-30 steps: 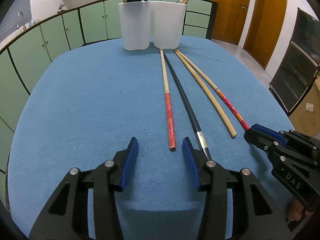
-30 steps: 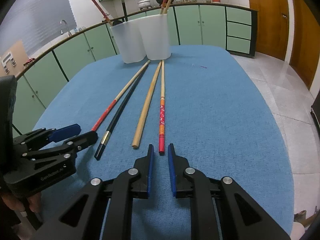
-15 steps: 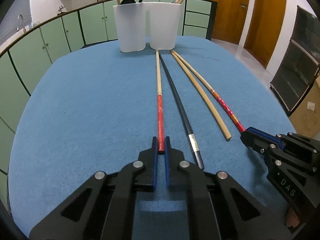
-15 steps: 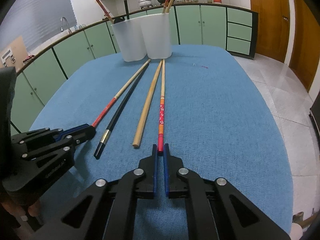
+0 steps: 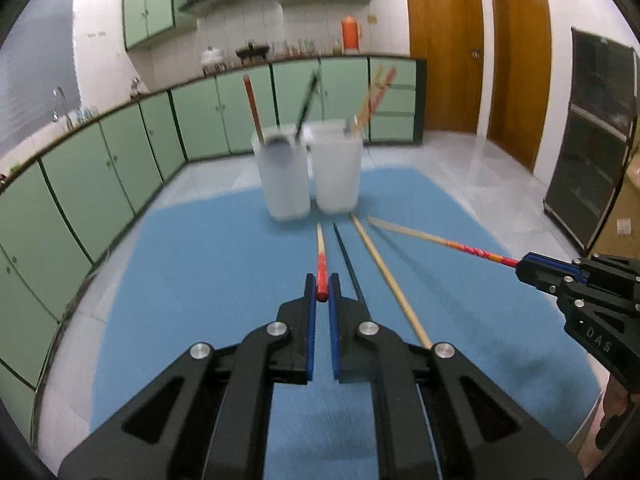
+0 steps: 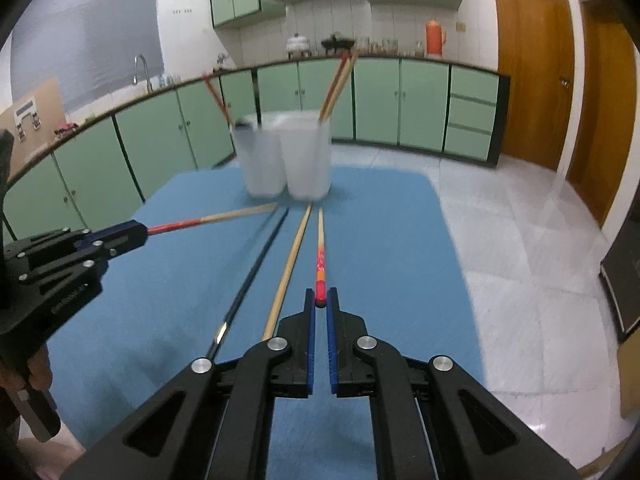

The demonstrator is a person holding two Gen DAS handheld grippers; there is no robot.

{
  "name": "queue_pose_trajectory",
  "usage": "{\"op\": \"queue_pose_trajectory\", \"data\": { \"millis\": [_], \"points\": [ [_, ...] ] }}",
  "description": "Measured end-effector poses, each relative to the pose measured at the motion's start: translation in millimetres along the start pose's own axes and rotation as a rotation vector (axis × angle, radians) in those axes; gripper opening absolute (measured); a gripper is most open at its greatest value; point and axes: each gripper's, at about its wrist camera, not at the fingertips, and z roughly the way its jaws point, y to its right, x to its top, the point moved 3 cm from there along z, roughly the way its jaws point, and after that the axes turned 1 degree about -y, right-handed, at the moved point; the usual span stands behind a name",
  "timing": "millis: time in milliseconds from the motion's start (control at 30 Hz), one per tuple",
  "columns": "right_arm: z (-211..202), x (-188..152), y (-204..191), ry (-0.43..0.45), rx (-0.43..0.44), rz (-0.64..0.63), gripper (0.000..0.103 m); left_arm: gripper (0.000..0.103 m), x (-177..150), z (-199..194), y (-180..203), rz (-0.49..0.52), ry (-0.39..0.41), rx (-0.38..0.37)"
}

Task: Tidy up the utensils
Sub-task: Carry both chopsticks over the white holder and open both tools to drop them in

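Left tongs point(image 5: 322, 286) grip the red end of a red-handled chopstick point(image 5: 321, 267); right tongs point(image 6: 319, 300) clamp a patterned chopstick point(image 6: 319, 264). A black chopstick point(image 6: 256, 266) and a plain one point(image 6: 289, 264) lie on the blue desk point(image 6: 392, 240) before two white holders point(image 6: 286, 158)

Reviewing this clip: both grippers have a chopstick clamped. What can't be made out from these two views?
- Two white cups: motion-blurred in both views; contents below the rims hidden by the cloudy walls.
- Black chopstick: near end hidden behind the left gripper in the left view.
- Plain wooden chopstick: near end hidden behind the right gripper in the right view.
- Countertop jars: too small to identify.
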Motion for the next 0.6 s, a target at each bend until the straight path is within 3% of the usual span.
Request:
{"op": "queue_pose_trajectory", "data": {
  "millis": [300,600],
  "points": [
    [-30,56,7,0.127,0.055,0.026,0.005,0.005,57,-36,-13,-0.048,0.168,-0.023],
    [-36,99,9,0.175,0.119,0.033,0.005,0.005,95,-42,-32,-0.129,0.213,-0.086]
  ]
}}
